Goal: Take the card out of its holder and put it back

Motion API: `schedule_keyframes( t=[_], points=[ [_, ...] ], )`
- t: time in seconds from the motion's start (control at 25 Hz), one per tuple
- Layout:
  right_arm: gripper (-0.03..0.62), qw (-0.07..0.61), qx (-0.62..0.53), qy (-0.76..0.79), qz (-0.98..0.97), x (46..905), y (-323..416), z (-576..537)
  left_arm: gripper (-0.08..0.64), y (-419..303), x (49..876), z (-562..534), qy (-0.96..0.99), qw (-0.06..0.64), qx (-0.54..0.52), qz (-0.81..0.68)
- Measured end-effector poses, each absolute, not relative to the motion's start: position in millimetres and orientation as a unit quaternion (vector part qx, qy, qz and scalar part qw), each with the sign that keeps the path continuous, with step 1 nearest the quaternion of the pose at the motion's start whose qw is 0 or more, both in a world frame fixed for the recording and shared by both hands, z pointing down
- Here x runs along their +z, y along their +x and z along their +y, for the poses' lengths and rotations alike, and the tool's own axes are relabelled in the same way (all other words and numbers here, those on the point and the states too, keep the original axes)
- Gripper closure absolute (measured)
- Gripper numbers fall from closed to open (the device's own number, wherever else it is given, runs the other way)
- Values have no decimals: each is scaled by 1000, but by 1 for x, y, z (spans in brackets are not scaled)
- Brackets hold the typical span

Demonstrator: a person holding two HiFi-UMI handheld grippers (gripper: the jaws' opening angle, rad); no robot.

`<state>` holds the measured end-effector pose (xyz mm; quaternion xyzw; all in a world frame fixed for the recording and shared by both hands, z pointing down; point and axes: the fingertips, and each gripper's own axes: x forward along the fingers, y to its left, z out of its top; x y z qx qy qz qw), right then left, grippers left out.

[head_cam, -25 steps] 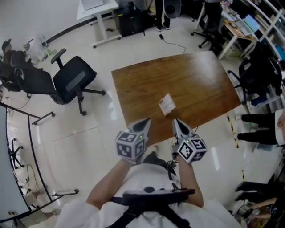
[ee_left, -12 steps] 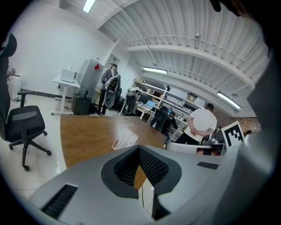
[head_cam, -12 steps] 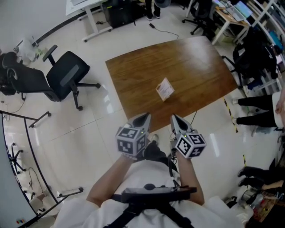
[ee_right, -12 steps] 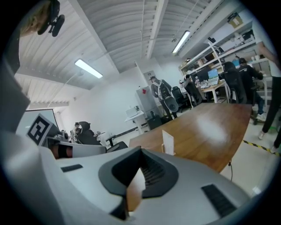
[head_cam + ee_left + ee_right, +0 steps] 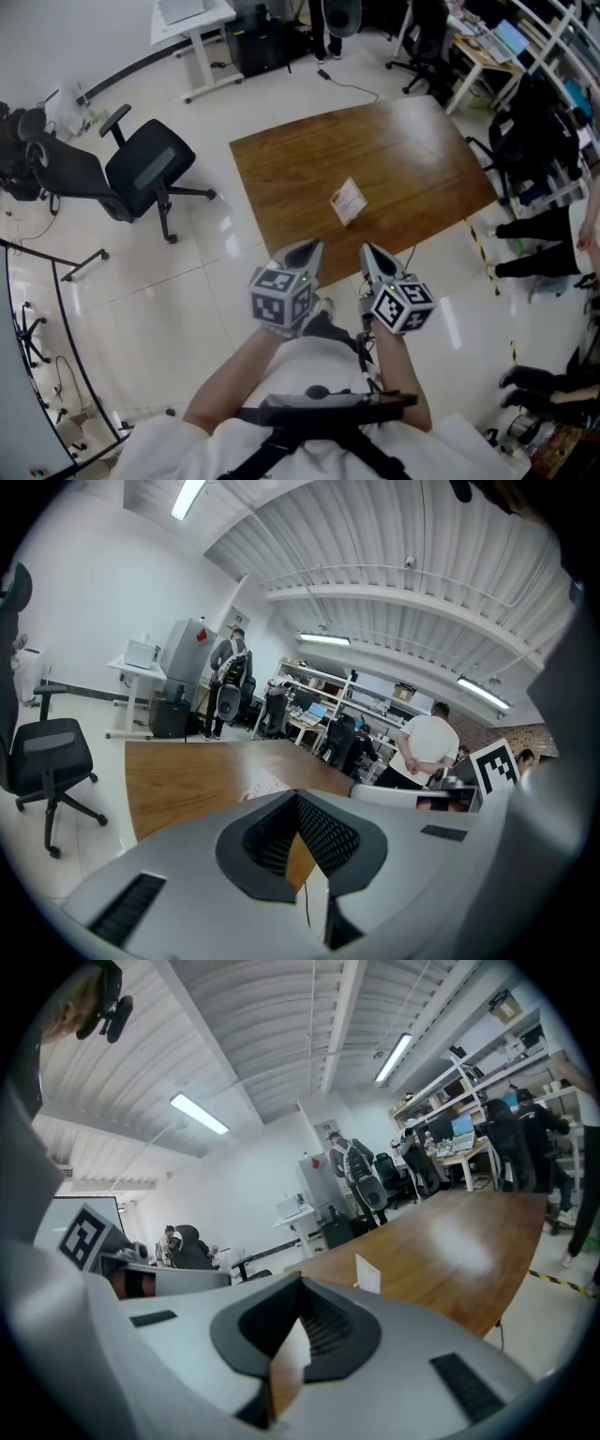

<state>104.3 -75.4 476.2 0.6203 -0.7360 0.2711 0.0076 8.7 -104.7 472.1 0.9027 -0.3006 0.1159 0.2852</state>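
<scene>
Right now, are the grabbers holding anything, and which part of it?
Nothing is held. The left gripper and the right gripper are both shut and empty; the card holder stands untouched on the table.

A wooden table (image 5: pixel 412 159) stands on white tiles (image 5: pixel 169 281) near a black chair (image 5: pixel 150 167).

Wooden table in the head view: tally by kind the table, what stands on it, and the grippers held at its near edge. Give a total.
Brown wooden table: 1
White card in its holder: 1
Grey two-jaw grippers: 2, the left gripper and the right gripper
Total: 4
</scene>
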Motion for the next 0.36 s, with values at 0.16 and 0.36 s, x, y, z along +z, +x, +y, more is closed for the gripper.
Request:
schedule_keyframes(
  t=[0.16,0.36],
  points=[
    [594,7,271,618,-738,476,107,-75,565,9,472,-104,902,286,115,-304],
    [594,0,269,609,-746,481,107,-76,565,12,474,-104,900,289,114,-306]
  ],
)
